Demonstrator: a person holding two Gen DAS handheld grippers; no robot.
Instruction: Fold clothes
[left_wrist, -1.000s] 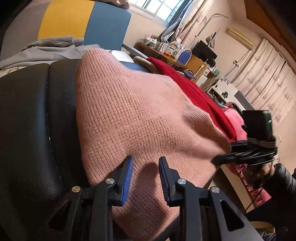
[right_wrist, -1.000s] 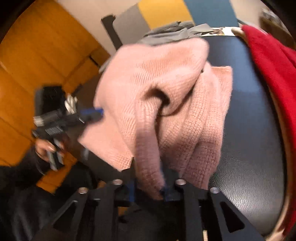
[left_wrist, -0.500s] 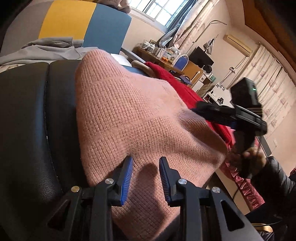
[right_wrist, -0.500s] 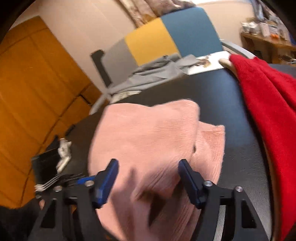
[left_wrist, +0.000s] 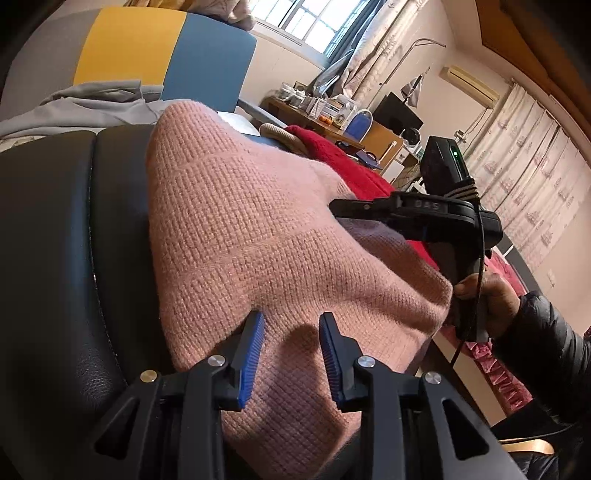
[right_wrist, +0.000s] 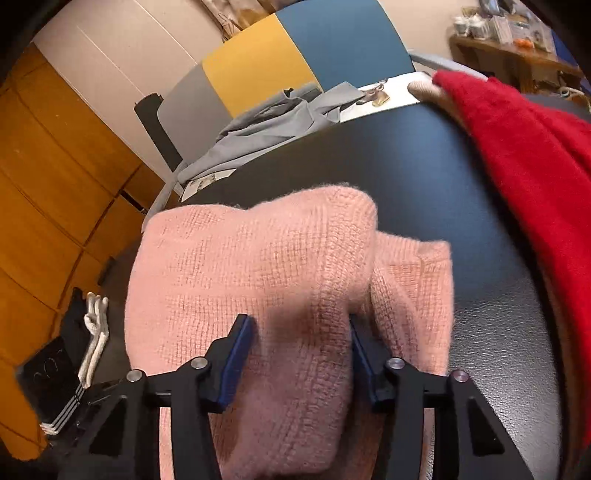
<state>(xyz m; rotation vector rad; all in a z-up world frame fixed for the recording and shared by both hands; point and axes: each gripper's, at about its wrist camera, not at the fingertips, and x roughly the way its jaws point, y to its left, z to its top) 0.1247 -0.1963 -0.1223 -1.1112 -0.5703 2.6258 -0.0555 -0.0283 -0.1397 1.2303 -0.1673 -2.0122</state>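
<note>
**Pink Sweater Laid Folded on Black Padded Surface, Both Grippers Parted**

A pink knitted sweater (left_wrist: 251, 236) was seen lying folded on a black padded surface (left_wrist: 48, 258). In the left wrist view its long axis ran from the near edge of the surface toward the far edge, where one narrow end pointed at a grey garment (left_wrist: 85, 99) and a headboard of grey, yellow and blue panels (left_wrist: 129, 44). The left gripper (left_wrist: 291, 354) was held just above the near part of the knit, its blue-padded fingers (left_wrist: 251, 354) apart, with nothing clamped between them.

Further right in the same view, the right gripper (left_wrist: 373, 210) was seen side-on over the sweater's right edge, gripped by a hand (left_wrist: 487, 295) in a dark padded sleeve (left_wrist: 546, 350); a red garment (left_wrist: 354, 170) lay beyond it. A desk and curtains were shown only here.

In the right wrist view, the sweater (right_wrist: 258, 280) was seen with a second layer (right_wrist: 417, 280) showing at its right side. The right gripper (right_wrist: 299, 354) was seen with its fingers spread, straddling a raised ridge of knit without pinching it. The red garment (right_wrist: 524, 158) lay along the surface's right edge. Orange wooden panelling (right_wrist: 48, 184) was shown only in this view, and whether the fingertips touched the cloth could not be told.
</note>
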